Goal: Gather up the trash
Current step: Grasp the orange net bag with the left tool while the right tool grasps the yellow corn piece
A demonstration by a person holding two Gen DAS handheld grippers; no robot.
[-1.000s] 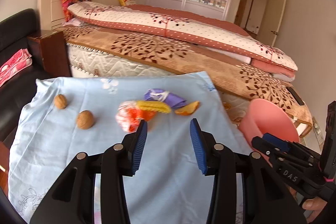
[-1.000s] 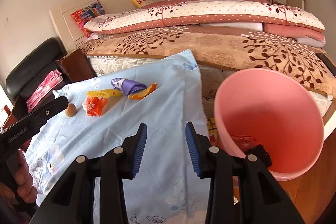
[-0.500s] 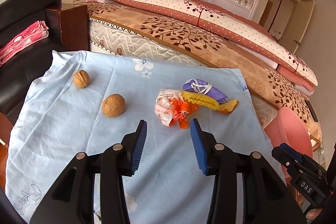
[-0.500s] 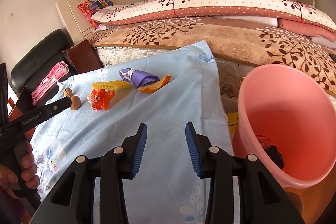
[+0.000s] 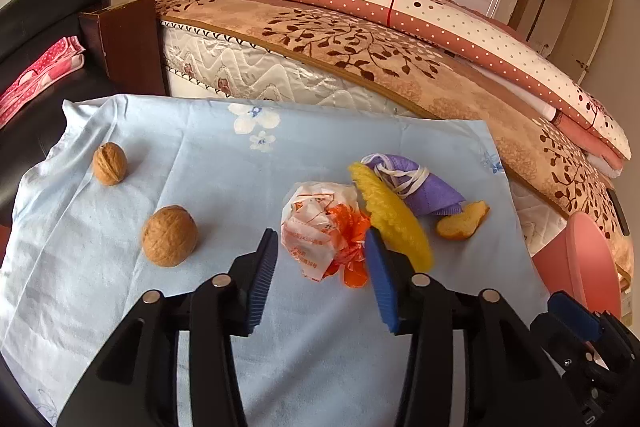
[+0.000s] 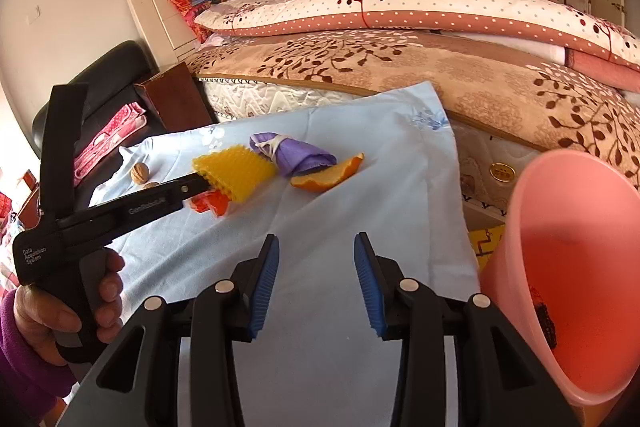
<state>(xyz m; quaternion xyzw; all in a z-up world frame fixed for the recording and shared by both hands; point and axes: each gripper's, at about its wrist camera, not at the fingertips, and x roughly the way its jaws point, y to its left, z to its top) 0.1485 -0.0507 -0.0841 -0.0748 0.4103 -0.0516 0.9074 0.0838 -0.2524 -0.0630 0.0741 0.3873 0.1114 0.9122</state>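
Observation:
A crumpled white and orange wrapper (image 5: pixel 324 233) lies on the blue cloth (image 5: pixel 224 155), partly between the tips of my open left gripper (image 5: pixel 320 255). A yellow ridged sponge (image 5: pixel 390 215), a purple face mask (image 5: pixel 416 183) and an orange peel (image 5: pixel 462 221) lie just right of it. In the right wrist view the left gripper's fingers (image 6: pixel 196 185) reach the wrapper (image 6: pixel 212 205) beside the sponge (image 6: pixel 236 175), mask (image 6: pixel 296 155) and peel (image 6: pixel 326 177). My right gripper (image 6: pixel 316 269) is open and empty over the cloth, left of the pink bin (image 6: pixel 576 267).
Two walnuts (image 5: pixel 170 235) (image 5: pixel 110 163) lie on the cloth's left side. A bed (image 5: pixel 360 39) runs behind the table, a black sofa (image 5: pixel 36 39) at left. The pink bin (image 5: pixel 580 267) stands off the table's right edge with dark trash inside.
My left gripper has moved forward and down to the wrapper, which now sits at its fingertips. My right gripper has shifted a little closer to the table and the bin.

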